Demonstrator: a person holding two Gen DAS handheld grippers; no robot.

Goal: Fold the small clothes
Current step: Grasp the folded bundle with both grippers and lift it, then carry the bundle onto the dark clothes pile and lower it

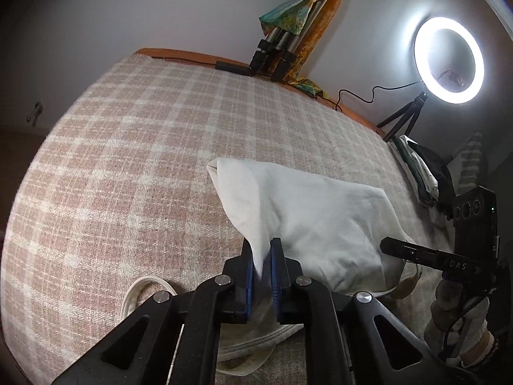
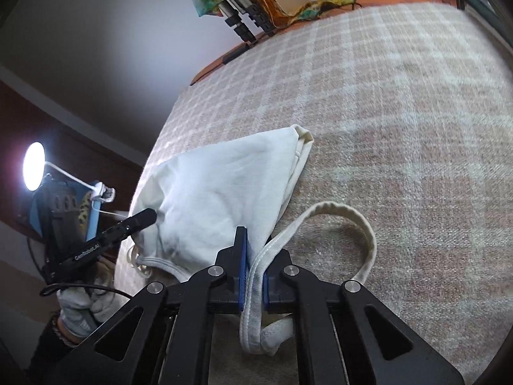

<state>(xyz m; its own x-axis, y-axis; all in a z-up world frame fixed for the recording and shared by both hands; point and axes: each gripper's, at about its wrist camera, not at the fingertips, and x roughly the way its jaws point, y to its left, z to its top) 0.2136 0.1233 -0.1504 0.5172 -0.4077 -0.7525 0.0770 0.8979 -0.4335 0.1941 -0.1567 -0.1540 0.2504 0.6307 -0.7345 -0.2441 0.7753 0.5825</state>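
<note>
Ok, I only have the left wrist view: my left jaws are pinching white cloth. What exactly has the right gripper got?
Observer: The right gripper is shut on the garment's ribbed strap, beside the white garment.
Operator: Is the whole strap pinched?
Observer: No, the rest of it loops out over the checked blanket, to the right of the jaws.
Operator: Anything else lit on my side?
Observer: A small round lamp glows beyond the left gripper.

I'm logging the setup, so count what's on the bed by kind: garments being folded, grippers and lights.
White garment: 1
Grippers, left gripper and right gripper, both clamped on it: 2
Lights, ring light and round lamp: 2
Total: 5
</note>
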